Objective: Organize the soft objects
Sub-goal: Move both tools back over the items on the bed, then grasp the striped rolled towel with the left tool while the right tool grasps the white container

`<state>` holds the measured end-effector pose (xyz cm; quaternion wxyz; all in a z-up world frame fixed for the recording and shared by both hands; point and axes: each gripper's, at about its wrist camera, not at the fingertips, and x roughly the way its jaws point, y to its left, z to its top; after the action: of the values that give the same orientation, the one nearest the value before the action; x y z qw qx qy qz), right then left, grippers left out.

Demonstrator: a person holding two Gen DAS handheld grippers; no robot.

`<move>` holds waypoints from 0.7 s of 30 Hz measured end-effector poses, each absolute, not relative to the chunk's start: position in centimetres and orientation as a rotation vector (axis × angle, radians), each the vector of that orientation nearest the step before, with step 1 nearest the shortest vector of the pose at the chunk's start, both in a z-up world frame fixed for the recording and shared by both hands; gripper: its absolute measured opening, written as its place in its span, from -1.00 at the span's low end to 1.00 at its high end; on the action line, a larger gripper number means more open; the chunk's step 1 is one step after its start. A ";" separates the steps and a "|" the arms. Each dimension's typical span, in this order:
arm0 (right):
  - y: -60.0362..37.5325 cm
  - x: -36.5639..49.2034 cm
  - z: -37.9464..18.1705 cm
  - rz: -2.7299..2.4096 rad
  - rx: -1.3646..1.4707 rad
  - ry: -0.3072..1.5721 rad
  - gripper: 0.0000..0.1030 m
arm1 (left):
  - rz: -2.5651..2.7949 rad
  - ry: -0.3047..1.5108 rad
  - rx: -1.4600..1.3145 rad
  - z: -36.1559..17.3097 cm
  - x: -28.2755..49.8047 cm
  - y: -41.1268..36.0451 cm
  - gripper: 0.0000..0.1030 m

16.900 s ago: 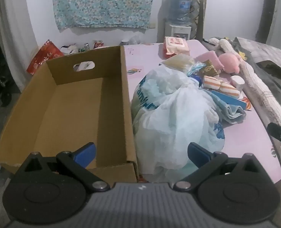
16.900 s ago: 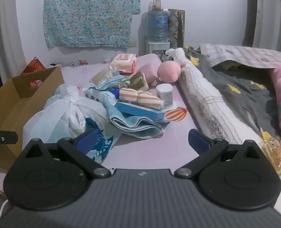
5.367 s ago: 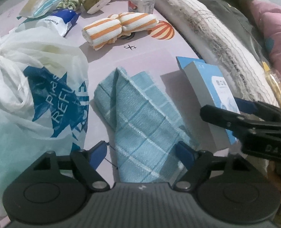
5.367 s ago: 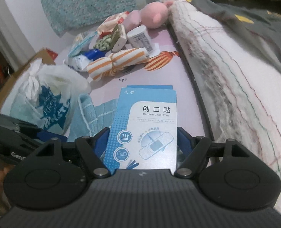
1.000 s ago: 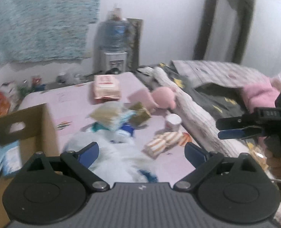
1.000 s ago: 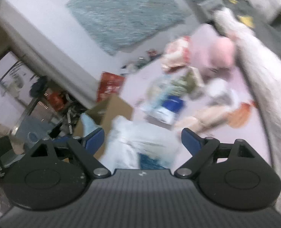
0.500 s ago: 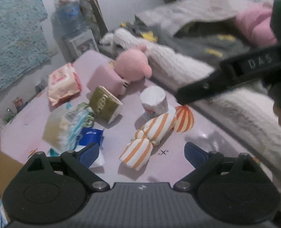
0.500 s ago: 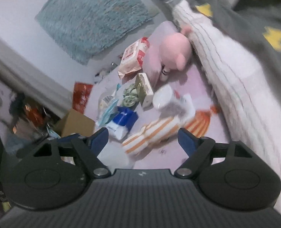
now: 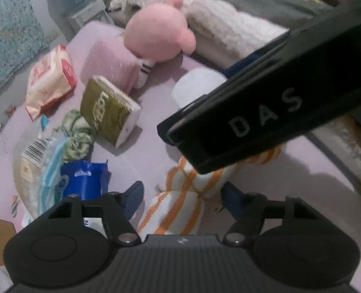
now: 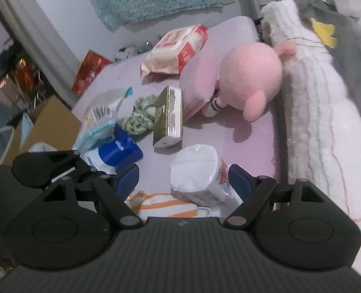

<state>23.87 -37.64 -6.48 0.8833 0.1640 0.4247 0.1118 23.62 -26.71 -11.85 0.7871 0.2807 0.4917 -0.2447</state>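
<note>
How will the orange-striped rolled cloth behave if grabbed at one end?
The orange-striped rolled cloth looks like soft fabric cinched at its middle, so it probably squashes under the pads. Lifted by one end, the other likely droops. It seems light and unlikely to slip.

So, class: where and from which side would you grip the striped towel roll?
Grip the striped towel roll on one thick lobe, from above. It lies flat and pinches at a tied middle. The left gripper already straddles the near lobe, jaws closing; pads not yet pressing.
</note>
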 end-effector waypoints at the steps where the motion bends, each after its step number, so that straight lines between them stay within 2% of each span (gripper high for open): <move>1: -37.5 24.0 -6.7 0.227 0.329 0.887 0.52 | -0.524 1.074 0.598 -12.1 23.8 -26.7 0.27; 3: -37.5 24.1 -7.2 0.209 0.316 0.887 0.25 | -0.522 1.084 0.570 -12.2 24.0 -26.5 0.24; 5: -37.9 24.1 -7.5 0.197 0.327 0.885 0.11 | -0.520 1.090 0.558 -12.3 24.1 -26.3 0.21; 7: -38.4 23.9 -7.7 0.193 0.357 0.874 0.09 | -0.518 1.087 0.559 -12.3 24.0 -26.4 0.17; 12: -40.0 23.1 -7.8 0.154 0.476 0.848 0.07 | -0.509 1.099 0.523 -11.6 23.9 -26.0 -0.09; 16: -42.8 22.2 -8.1 0.118 0.662 0.838 0.06 | -0.524 1.120 0.430 -10.0 24.1 -25.3 -0.15; 18: -43.8 21.7 -8.3 0.092 0.710 0.840 0.06 | -0.524 1.105 0.391 -8.8 23.8 -24.8 -0.25; 21: -44.7 20.5 -8.7 0.069 0.762 0.847 0.06 | -0.526 1.090 0.332 -7.0 23.0 -24.0 -0.27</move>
<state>20.46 -44.68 -8.67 0.8415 0.3608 0.4008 0.0329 23.04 -23.99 -6.98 0.8094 0.1553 0.5100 -0.2463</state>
